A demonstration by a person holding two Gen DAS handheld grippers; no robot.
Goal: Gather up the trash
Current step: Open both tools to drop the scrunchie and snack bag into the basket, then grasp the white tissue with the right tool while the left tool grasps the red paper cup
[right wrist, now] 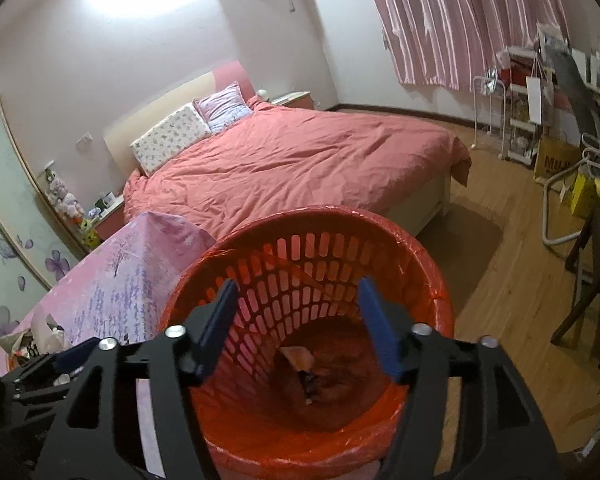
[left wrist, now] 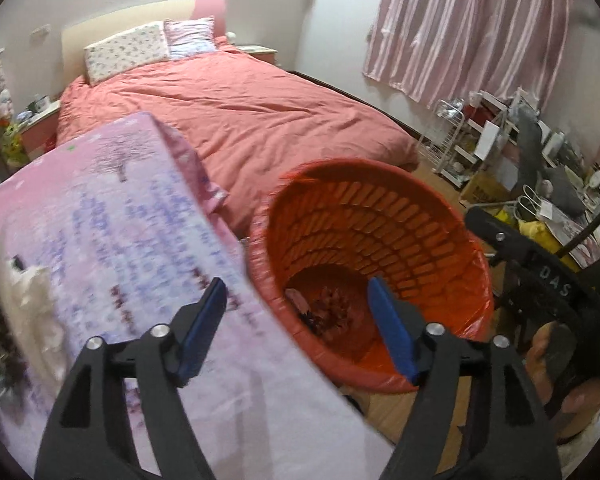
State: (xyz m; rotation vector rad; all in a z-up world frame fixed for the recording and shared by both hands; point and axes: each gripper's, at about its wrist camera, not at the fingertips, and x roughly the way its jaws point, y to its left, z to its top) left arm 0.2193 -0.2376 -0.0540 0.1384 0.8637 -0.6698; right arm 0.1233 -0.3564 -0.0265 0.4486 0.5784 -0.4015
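Both our grippers, left gripper and right gripper, gape empty above the orange basket. Scraps at its bottom look light and crumpled. We judge its stiff rim the best hold.

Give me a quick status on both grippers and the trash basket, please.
Left gripper open, empty. Right gripper open, empty, over the red basket. Trash lies at its bottom. Pink-clothed table beside the basket; nothing blocking.
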